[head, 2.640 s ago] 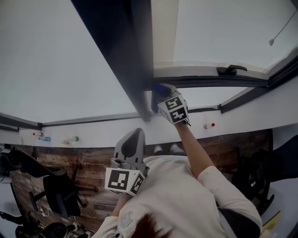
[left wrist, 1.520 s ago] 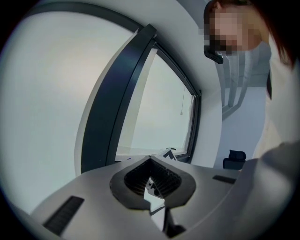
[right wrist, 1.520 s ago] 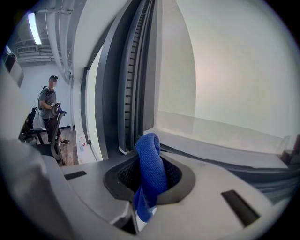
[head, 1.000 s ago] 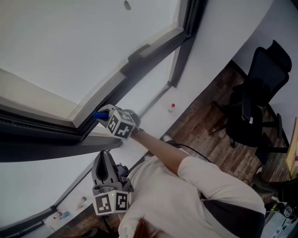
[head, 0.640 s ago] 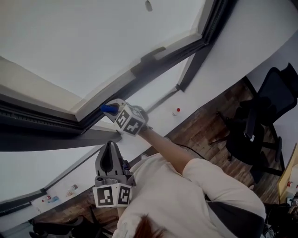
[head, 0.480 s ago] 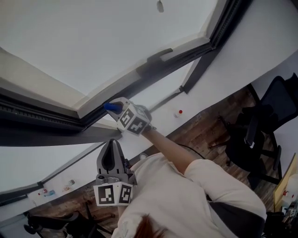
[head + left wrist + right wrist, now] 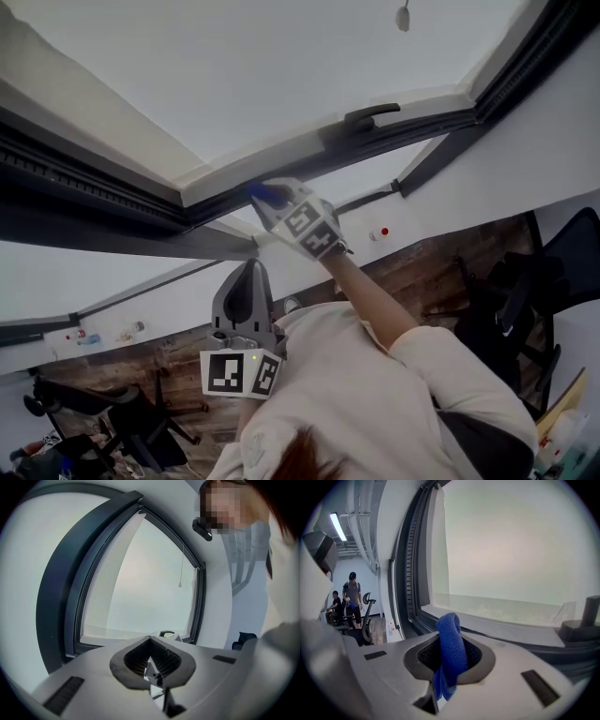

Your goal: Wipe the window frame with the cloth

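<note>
My right gripper (image 7: 277,200) is clamped shut on the blue cloth (image 7: 267,193). It holds the cloth at the window frame (image 7: 431,125) near the centre of the head view, left of the window handle (image 7: 370,115). My left gripper (image 7: 247,281) sits lower centre, jaws together with nothing between them.
</note>
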Demonstrator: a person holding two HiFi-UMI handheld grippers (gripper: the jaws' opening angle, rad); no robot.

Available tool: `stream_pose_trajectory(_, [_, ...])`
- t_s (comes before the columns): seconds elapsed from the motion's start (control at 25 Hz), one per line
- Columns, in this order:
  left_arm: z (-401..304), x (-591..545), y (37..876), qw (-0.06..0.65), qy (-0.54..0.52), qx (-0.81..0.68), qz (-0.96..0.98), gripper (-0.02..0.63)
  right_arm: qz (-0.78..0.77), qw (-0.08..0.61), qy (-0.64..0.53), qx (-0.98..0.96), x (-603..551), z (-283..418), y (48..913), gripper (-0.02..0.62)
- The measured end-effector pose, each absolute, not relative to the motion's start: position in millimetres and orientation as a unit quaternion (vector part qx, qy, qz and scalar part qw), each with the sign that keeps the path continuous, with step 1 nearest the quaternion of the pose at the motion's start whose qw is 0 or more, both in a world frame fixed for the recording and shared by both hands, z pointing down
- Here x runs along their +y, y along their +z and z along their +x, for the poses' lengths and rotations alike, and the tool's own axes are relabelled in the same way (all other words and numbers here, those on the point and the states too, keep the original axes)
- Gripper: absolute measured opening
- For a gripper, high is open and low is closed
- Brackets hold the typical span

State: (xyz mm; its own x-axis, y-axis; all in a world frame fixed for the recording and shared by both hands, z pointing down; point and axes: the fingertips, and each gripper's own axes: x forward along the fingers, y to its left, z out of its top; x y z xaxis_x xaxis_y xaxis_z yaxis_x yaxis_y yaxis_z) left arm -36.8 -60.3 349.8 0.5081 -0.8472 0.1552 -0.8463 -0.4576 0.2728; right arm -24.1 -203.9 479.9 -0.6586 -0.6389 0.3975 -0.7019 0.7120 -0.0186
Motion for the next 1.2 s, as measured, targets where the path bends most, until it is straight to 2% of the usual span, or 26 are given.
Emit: stream_pose_trajectory(1.2, [19.2, -41.4, 353.2, 0.164, -0.004, -0.527, 0.834, 0.005, 0.414, 0.177, 0.085, -0.889, -213.6, 80.0, 475.7, 0.054])
